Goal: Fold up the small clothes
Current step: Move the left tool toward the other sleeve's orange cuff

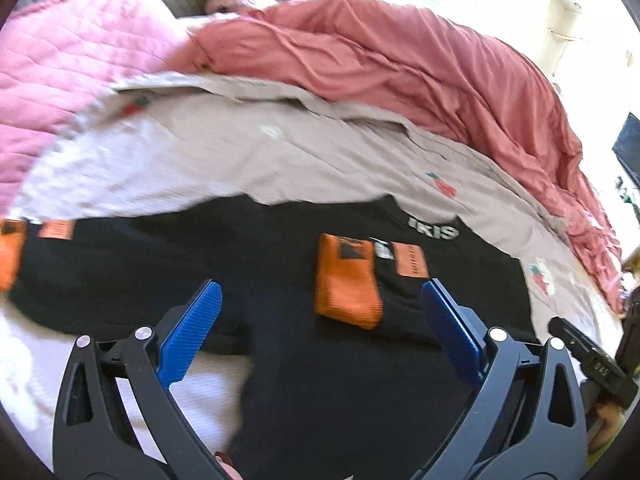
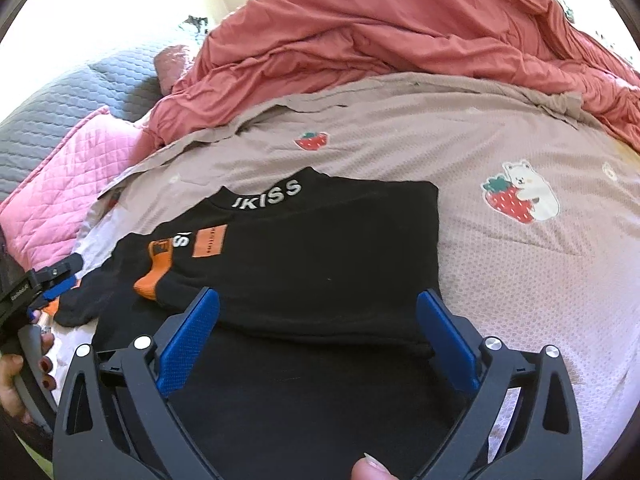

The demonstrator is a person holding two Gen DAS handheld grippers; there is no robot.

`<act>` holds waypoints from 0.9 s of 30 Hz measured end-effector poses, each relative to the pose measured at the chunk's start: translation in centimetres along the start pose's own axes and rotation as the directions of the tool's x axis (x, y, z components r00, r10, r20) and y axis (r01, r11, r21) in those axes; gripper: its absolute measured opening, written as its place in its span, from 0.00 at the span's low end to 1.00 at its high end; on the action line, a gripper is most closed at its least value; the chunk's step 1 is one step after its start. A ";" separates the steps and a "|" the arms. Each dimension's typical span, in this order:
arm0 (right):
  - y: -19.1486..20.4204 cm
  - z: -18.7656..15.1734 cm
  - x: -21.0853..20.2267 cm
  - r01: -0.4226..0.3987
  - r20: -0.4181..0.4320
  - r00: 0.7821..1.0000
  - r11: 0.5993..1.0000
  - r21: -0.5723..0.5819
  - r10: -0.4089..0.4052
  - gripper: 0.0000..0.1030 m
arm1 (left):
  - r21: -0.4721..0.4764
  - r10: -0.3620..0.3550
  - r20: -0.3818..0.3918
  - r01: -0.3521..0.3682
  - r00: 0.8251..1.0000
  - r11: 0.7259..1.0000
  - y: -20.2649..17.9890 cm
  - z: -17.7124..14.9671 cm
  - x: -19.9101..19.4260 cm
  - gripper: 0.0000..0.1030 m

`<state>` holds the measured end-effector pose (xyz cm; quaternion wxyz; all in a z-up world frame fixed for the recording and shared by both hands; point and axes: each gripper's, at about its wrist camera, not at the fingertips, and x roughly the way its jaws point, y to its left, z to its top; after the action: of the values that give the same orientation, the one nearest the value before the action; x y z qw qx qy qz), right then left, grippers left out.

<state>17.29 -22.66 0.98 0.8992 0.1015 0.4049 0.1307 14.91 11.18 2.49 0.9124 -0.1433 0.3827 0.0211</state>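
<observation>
A small black top (image 2: 320, 256) with white collar lettering and orange patches lies on the bed, its right side folded over the body. An orange sleeve cuff (image 1: 346, 280) rests folded on the chest, also showing in the right wrist view (image 2: 154, 276). My left gripper (image 1: 320, 296) is open and empty, hovering over the garment's left half (image 1: 160, 264). My right gripper (image 2: 318, 304) is open and empty above the folded lower edge. The left gripper shows at the left edge of the right wrist view (image 2: 48, 284).
The beige bedsheet (image 2: 500, 264) with strawberry prints lies under the top. A rumpled red duvet (image 2: 400, 32) is heaped at the far side. A pink quilted pillow (image 1: 72, 64) and grey quilt (image 2: 60, 112) lie at the left.
</observation>
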 end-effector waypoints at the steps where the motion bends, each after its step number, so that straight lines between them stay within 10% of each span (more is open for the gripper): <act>1: 0.2 0.0 -0.1 -0.004 0.005 1.000 1.000 -0.002 0.004 0.96 | -0.003 0.015 0.007 -0.015 1.000 1.000 0.4 0.0 -0.6 0.91; 27: 13.8 0.3 0.1 -0.144 -0.012 0.989 0.965 -0.220 0.145 0.96 | -0.134 0.174 0.035 -0.168 0.984 0.977 11.3 -0.5 -7.3 0.91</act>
<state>15.48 -9.55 5.08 0.8938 0.0309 0.3776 0.2398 7.75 22.41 4.57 0.9047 -0.1686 0.3700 0.1276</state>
